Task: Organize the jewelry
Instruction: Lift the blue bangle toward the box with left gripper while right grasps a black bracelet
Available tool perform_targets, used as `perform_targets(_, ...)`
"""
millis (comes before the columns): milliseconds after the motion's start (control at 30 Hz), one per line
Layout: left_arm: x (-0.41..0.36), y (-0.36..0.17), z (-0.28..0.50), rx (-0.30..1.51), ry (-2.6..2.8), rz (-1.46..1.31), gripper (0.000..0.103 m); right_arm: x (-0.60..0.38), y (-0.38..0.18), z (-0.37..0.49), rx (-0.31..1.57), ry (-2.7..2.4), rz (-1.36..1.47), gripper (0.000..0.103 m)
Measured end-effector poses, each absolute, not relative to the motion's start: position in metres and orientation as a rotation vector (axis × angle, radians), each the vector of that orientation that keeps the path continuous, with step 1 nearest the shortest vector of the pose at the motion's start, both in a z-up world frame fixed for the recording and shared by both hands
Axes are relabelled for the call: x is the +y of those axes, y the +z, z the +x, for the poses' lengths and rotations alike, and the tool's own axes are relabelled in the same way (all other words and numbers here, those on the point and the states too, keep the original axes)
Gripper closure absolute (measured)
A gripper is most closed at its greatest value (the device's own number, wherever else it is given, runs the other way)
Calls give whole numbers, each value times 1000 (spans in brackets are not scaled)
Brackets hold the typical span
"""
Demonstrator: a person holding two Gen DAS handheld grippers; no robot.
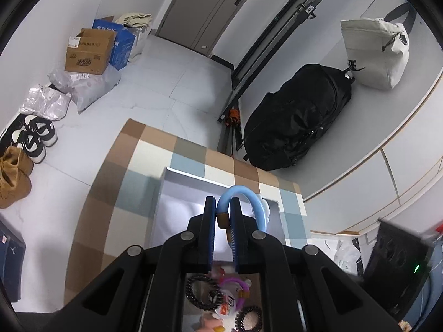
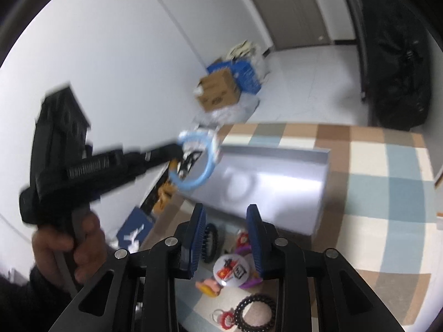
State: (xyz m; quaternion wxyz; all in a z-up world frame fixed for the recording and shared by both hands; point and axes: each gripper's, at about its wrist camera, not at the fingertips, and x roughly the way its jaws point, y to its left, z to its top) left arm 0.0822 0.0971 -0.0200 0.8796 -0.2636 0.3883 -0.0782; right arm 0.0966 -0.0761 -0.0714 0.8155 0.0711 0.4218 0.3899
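Note:
My left gripper is shut on a light blue bracelet and holds it in the air over a shallow silver tray on a checked cloth. The same gripper and the blue bracelet show blurred in the right wrist view, at the left end of the tray. My right gripper is open and empty above a pile of jewelry: a purple bracelet, a round white badge and black coil bands. The pile also shows under my left gripper.
The checked cloth covers the table. A black backpack and a white tote bag sit on a grey ledge to the right. Cardboard boxes, plastic bags and shoes lie on the floor at the left.

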Motion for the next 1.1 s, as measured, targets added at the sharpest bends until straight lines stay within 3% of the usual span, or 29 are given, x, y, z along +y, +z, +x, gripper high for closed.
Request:
perform_targets(233, 105, -24, 81, 820, -169, -602, 97, -34, -110, 93, 1075, 914, 52, 72)
perform_targets(333, 104, -22, 76, 817, -177, -583, 97, -19, -113, 86, 1059, 882, -64, 63)
perform_targets(700, 116, -20, 63, 801, -147, -585, 97, -11, -129, 102, 1121, 820, -37, 63)
perform_targets(767, 118, -21, 61, 797, -147, -584, 97, -8, -130, 103, 1113, 803, -59, 68)
perform_targets(833, 118, -21, 60, 797, -143, -582, 97, -7, -133, 102, 1120, 775, -72, 90)
perform_targets(1100, 123, -17, 56, 760, -127, -598, 97, -31, -110, 101, 1027, 784, 37, 94)
